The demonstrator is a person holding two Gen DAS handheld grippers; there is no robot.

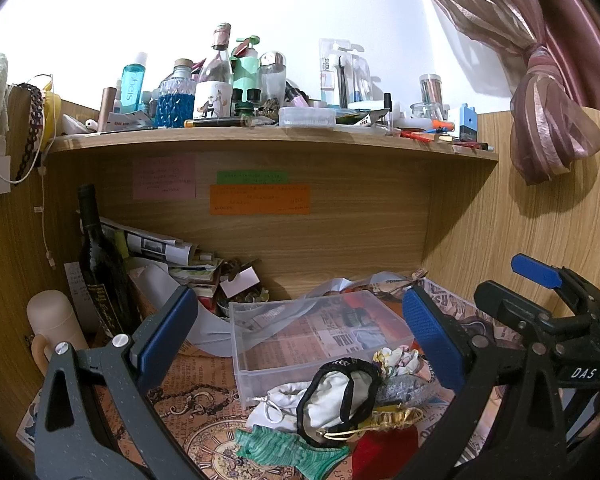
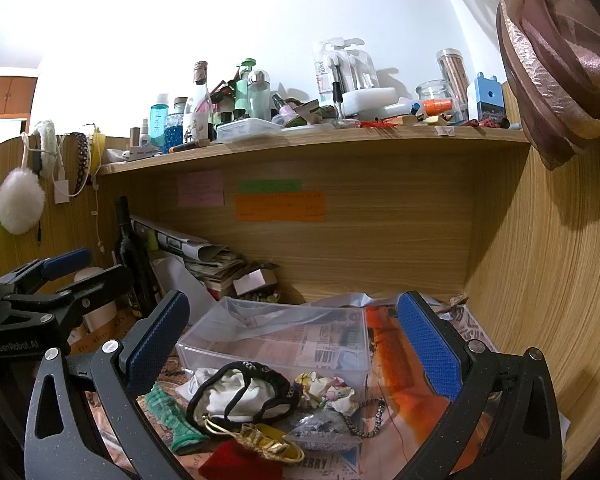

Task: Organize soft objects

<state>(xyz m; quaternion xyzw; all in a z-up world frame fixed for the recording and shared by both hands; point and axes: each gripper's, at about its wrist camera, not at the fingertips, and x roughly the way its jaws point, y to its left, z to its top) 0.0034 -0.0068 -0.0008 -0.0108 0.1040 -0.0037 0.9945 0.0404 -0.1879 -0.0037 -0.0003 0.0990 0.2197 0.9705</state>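
Observation:
A heap of soft items lies on the desk in front of an empty clear plastic box (image 1: 300,344) (image 2: 276,344): a white pouch with black trim (image 1: 340,396) (image 2: 244,392), a green knitted piece (image 1: 288,452) (image 2: 168,416), a gold pouch (image 1: 392,418) (image 2: 268,442), a red cloth (image 1: 384,454) (image 2: 236,462), a grey glitter pouch (image 1: 400,390) (image 2: 324,428) and a floral scrunchie (image 1: 396,360) (image 2: 328,390). My left gripper (image 1: 300,340) is open and empty above the heap. My right gripper (image 2: 296,344) is open and empty above it too, and also shows in the left wrist view (image 1: 540,300).
A shelf (image 1: 260,142) above holds many bottles and jars. A dark wine bottle (image 1: 98,264), a stack of papers (image 1: 160,248) and a cream flask (image 1: 52,320) stand at the left. Wooden walls close in both sides. A pink curtain (image 1: 548,92) hangs at the right.

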